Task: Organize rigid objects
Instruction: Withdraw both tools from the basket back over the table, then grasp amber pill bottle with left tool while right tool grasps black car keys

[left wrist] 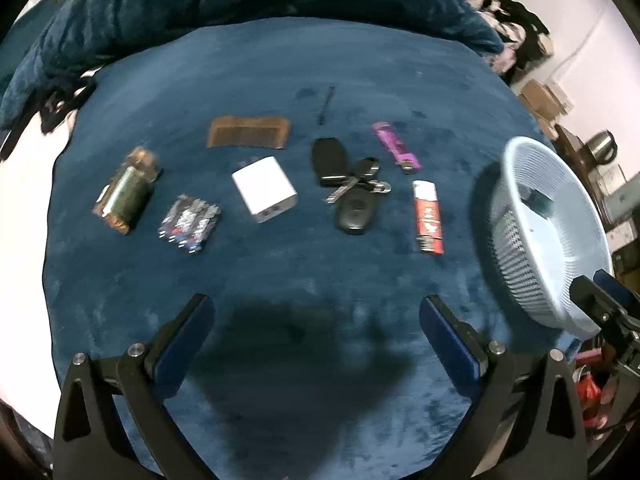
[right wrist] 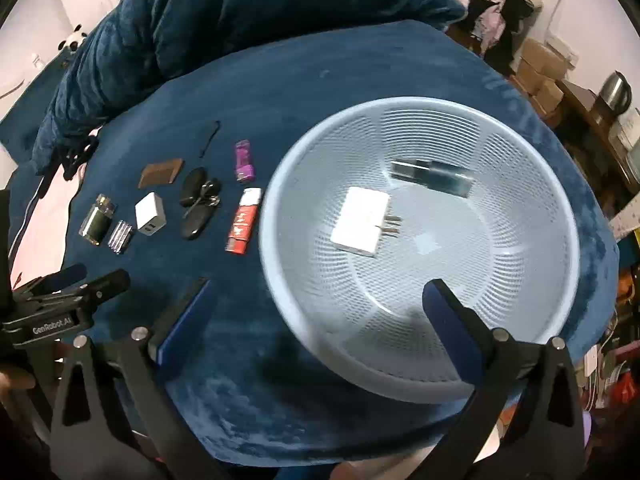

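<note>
The job looks partly done: a white plug [right wrist: 362, 226] and a dark stick [right wrist: 430, 176] already lie in the pale blue basket [right wrist: 520, 160], while lighters, keys [left wrist: 352, 188], a white charger [left wrist: 264, 188] and a comb wait in a row on the blue bed cover [left wrist: 280, 60]. The left gripper [left wrist: 316, 316] hovers low before the row, fingers spread and empty; the right gripper [right wrist: 316, 292] straddles the basket's near rim, equally wide and empty. Next likely calls for reaching forward to pinch one item.

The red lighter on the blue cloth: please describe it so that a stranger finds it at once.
Start at the pale blue basket on the blue cloth. The nearest item lying beside it is the red lighter. Unlike the purple lighter behind it, it is red with a white top.
</note>
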`<control>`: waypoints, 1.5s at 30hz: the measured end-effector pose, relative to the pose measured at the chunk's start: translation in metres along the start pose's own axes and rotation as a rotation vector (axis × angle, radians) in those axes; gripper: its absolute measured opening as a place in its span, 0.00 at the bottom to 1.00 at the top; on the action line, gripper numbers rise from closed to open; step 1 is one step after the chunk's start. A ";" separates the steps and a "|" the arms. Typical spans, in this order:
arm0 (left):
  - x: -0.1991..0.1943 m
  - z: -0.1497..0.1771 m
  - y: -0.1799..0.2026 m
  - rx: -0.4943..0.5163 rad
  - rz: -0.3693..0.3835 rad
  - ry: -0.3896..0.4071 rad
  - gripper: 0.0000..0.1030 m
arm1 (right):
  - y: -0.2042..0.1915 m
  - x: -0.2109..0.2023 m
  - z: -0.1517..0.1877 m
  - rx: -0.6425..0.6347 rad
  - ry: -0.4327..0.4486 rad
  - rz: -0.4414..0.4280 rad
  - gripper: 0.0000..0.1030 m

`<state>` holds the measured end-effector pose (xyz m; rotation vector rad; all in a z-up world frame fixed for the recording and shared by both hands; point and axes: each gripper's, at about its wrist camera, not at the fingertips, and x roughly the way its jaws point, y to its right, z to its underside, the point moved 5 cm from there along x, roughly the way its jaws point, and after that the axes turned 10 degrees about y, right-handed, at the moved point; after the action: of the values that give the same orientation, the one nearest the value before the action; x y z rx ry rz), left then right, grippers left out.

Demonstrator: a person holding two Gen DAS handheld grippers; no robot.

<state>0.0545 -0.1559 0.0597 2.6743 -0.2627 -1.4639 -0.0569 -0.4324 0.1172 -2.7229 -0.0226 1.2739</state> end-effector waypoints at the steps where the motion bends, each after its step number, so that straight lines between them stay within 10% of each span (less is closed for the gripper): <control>1: 0.000 0.001 -0.005 -0.006 -0.004 -0.001 1.00 | -0.003 0.001 0.000 -0.004 -0.002 -0.003 1.00; 45: 0.036 -0.025 -0.198 -0.204 -0.145 -0.007 1.00 | -0.143 0.118 -0.026 -0.118 -0.105 -0.163 0.99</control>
<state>0.1165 0.0312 0.0131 2.5707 0.0783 -1.4505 0.0450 -0.2851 0.0620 -2.6801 -0.3335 1.4076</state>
